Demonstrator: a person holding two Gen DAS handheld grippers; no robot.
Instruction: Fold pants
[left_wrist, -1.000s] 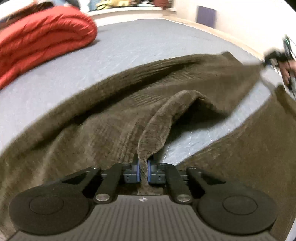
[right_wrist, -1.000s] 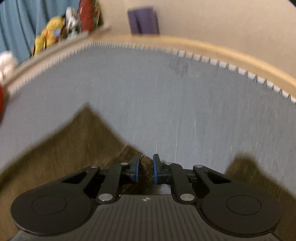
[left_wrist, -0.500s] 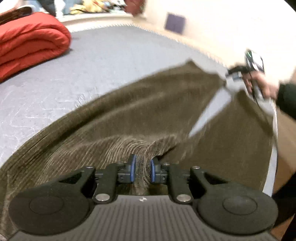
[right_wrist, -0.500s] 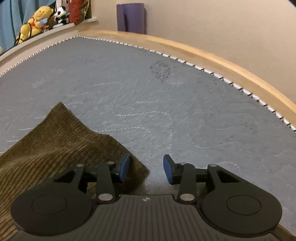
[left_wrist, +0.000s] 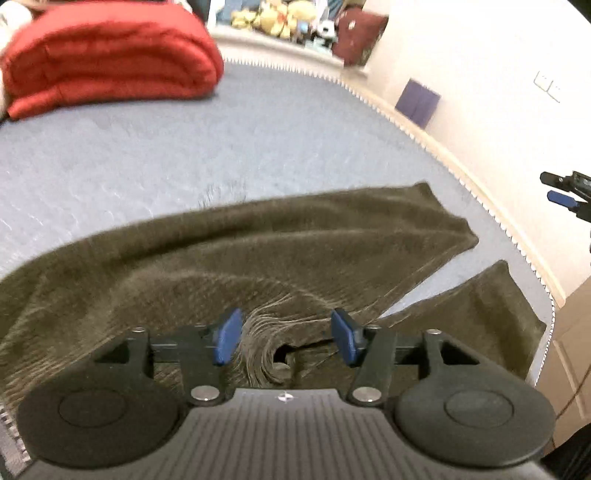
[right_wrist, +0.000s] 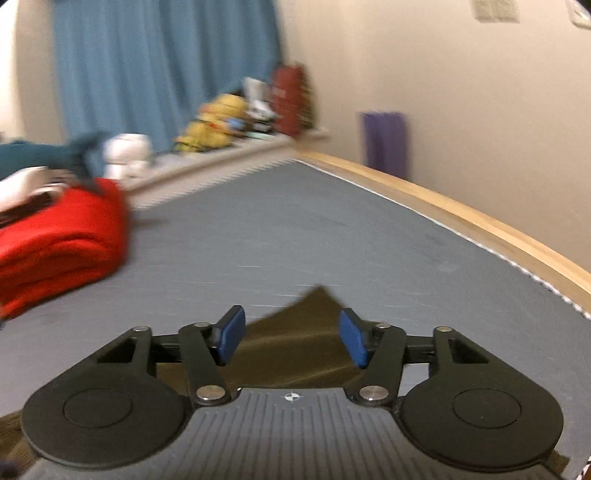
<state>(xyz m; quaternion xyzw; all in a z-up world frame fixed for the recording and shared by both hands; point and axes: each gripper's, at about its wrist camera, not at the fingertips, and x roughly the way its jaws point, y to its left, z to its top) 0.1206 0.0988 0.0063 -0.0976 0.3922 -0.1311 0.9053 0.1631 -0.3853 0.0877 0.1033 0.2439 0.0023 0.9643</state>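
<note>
Both grippers' jaws are opening, gripping nothing: left gripper (left_wrist: 284, 334) over bunched corduroy pants (left_wrist: 258, 251), right gripper (right_wrist: 291, 338) clear. Advisable: smooth the bunch before folding.

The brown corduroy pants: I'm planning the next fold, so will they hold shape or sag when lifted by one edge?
The brown corduroy pants will probably sag: they lie draped on the grey bed, with a bunched ridge between the opening jaws of the left gripper, untouched by its pads. The ribbed pile looks grippy, so slipping seems unlikely. They look thick, so perhaps fairly heavy.
</note>
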